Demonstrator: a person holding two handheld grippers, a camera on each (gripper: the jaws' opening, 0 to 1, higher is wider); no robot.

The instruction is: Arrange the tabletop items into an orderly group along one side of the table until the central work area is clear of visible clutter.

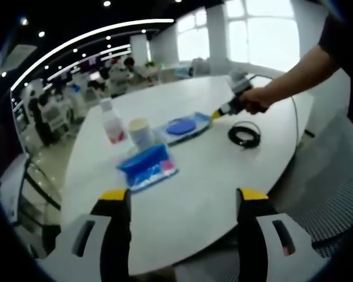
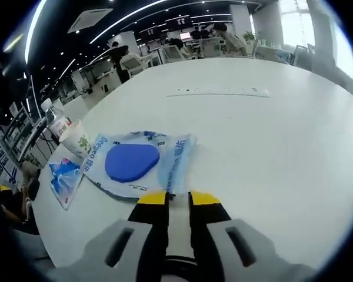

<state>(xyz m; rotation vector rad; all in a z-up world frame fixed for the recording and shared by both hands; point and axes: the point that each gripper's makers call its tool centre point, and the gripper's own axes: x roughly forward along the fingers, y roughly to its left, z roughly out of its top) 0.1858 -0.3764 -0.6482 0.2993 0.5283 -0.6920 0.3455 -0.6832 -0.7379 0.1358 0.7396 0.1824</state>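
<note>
Right gripper pinching wipes pack edge | pack flat, long axis crosswise

We see our right hand-held gripper rising from the bottom of the right gripper view, its yellow-tipped jaws drawn close together with only a narrow slot between them, right at the near edge of a clear plastic packet. We cannot tell whether the jaws actually pinch that edge. The packet lies flat on the white table and shows a blue oval item inside. To its left stands a paper cup, with a plastic bottle just behind it. A blue wipes pack lies near the table's left edge. Beyond the table we see office desks and seated people.
</note>
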